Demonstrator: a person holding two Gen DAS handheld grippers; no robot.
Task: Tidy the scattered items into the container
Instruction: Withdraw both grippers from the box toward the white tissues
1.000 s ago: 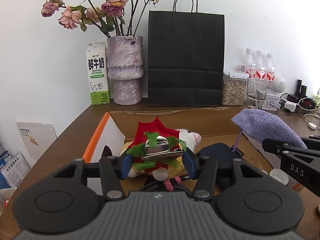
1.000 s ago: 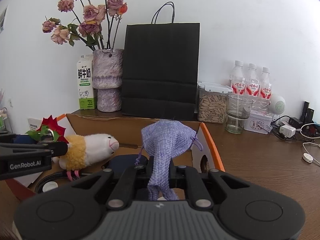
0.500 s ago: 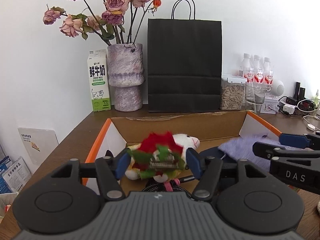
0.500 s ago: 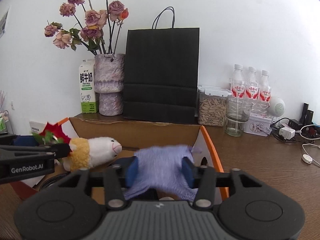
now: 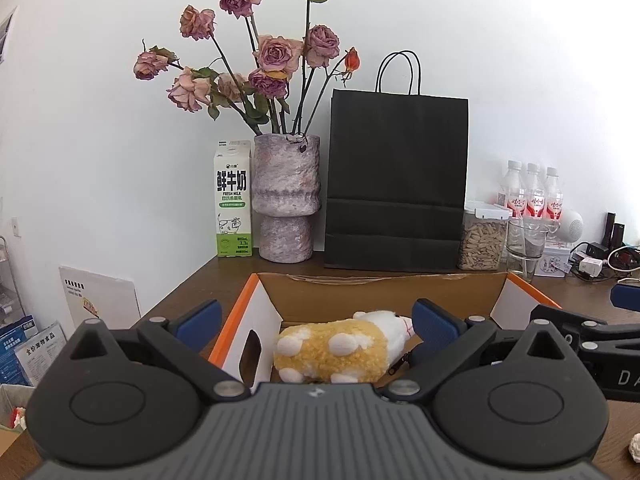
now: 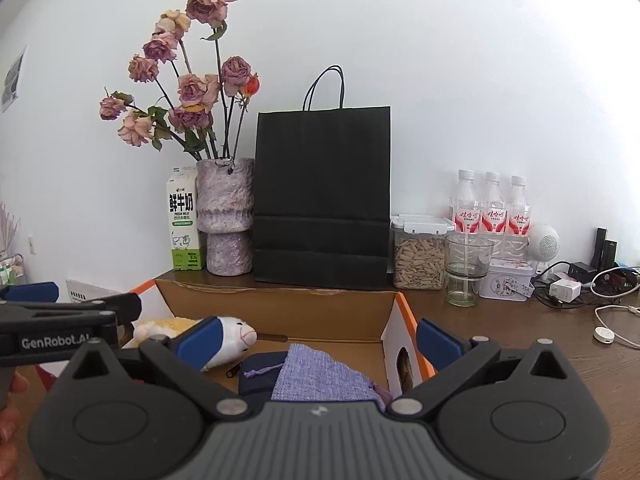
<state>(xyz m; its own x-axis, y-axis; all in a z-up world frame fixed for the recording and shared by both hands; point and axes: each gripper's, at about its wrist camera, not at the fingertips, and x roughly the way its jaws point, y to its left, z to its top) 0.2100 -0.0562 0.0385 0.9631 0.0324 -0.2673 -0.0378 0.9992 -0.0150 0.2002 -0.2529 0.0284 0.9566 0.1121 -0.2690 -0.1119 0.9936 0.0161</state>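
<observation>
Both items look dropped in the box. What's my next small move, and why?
Probably lift both grippers back clear of the box. The jaws of the left gripper and the right gripper are opening with nothing pressed between them; the plush and pouch already lie inside.

The hand-held gripper's body hides the near ends of the plush toy (image 5: 344, 350) and lavender pouch (image 6: 320, 376).

Beyond my reach on the brown wooden worktop (image 6: 560, 360), a green-and-white milk carton (image 5: 233, 204), a mottled purple stone vase (image 5: 286, 200) of dried pink roses (image 5: 276, 54), a tall black paper bag (image 5: 396, 184), a clear jar of seeds (image 6: 418, 256), three red-labelled water bottles (image 6: 492, 208)
</observation>
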